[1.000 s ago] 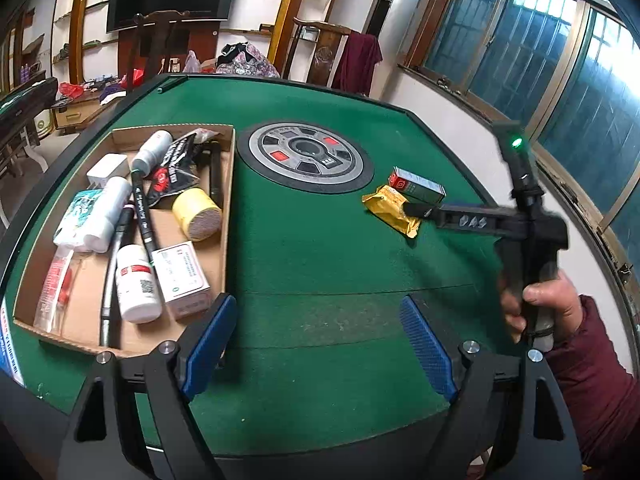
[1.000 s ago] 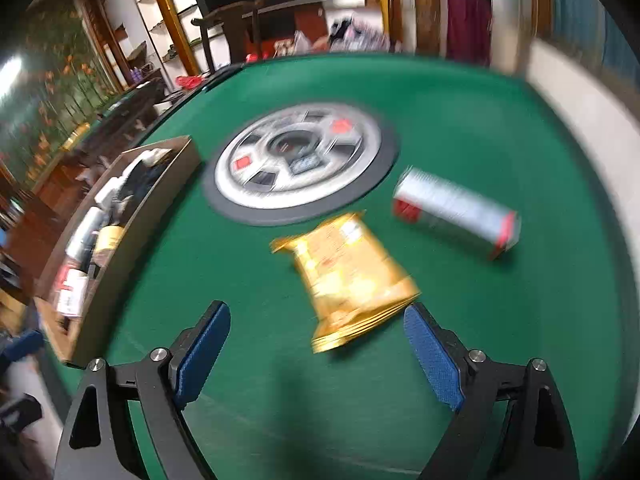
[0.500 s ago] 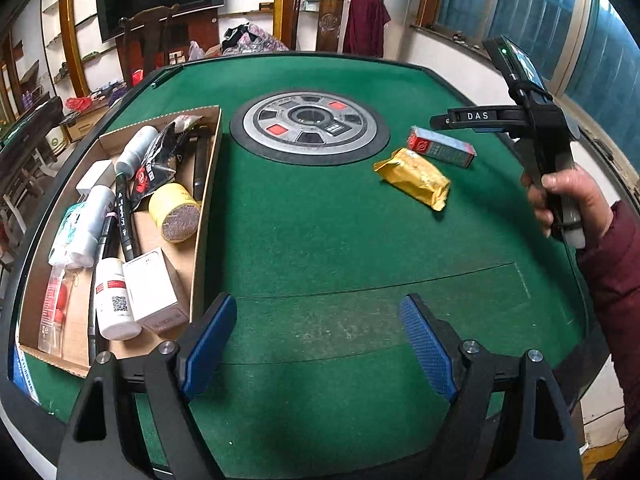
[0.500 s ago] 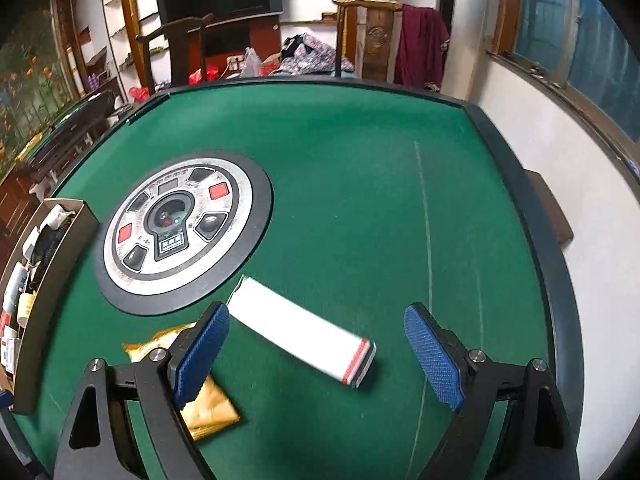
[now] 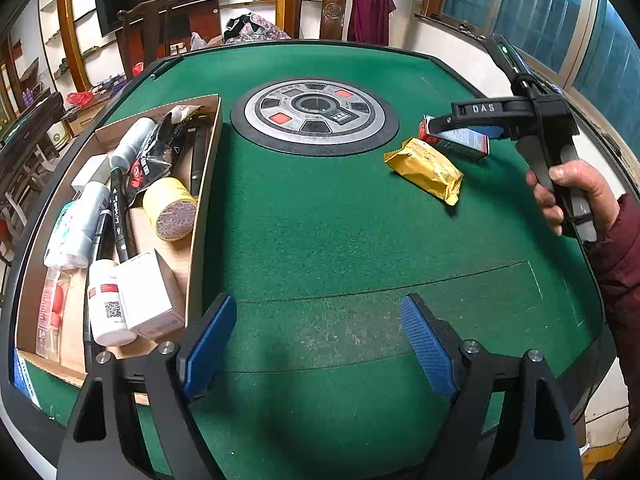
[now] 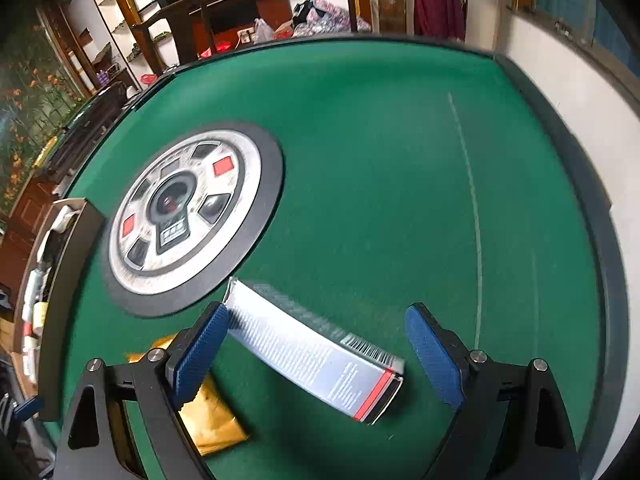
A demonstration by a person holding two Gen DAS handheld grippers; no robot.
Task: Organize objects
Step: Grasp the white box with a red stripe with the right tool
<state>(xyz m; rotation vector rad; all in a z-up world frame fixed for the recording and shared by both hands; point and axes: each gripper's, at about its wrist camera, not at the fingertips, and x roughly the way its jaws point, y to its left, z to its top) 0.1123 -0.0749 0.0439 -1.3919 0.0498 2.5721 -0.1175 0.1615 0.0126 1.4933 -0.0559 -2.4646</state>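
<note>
Blue textured pads of the left gripper stand wide apart at the near edge of the green felt table, with only bare cloth between them; this claw is released and holds nothing. Compared with a second ago its view has shifted only slightly, and the cardboard tray at its left, already stocked with bottles, pens, a small white box and a yellow roll, shows the same contents. Farther out, the right gripper has travelled across the table: a second ago the yellow snack packet lay centred between its fingers, whereas now that packet sits under and behind its left finger, and the long white carton with red end bands lies diagonally in the gap. Its jaws are spread and neither pad visibly presses on the carton, though one end lies close to the left pad. In the left wrist view the person's hand grips the tool's handle, its fingers reaching over the carton, just beyond the packet. Farthest lies the round control panel at the table's centre. The change suggests that the carton, not the packet, is the next item chosen for the tray; both remain loose on the felt, well apart from it.
</note>
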